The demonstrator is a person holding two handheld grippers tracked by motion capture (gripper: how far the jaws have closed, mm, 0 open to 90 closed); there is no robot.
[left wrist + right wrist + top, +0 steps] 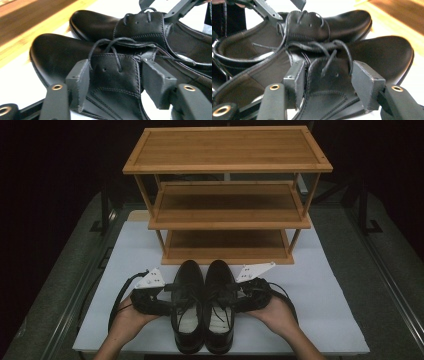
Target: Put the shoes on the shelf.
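Two black leather lace-up shoes stand side by side on the white mat, toes toward the rack: the left shoe [187, 307] and the right shoe [220, 307]. My left gripper [172, 297] comes in from the left and my right gripper [240, 295] from the right. In the left gripper view my left gripper [115, 80] has its pads pressed on both sides of the left shoe's [57, 55] laced flap. The right gripper view shows my right gripper [328, 80] shut the same way on the right shoe's [384, 55] flap. Each gripper is held in a hand.
A three-tier bamboo shoe rack [227, 150] stands just beyond the toes, its lowest shelf [227, 242] nearest them. The white mat [325, 285] stretches out on both sides of the shoes. Dark stands sit to the far left and right of the table.
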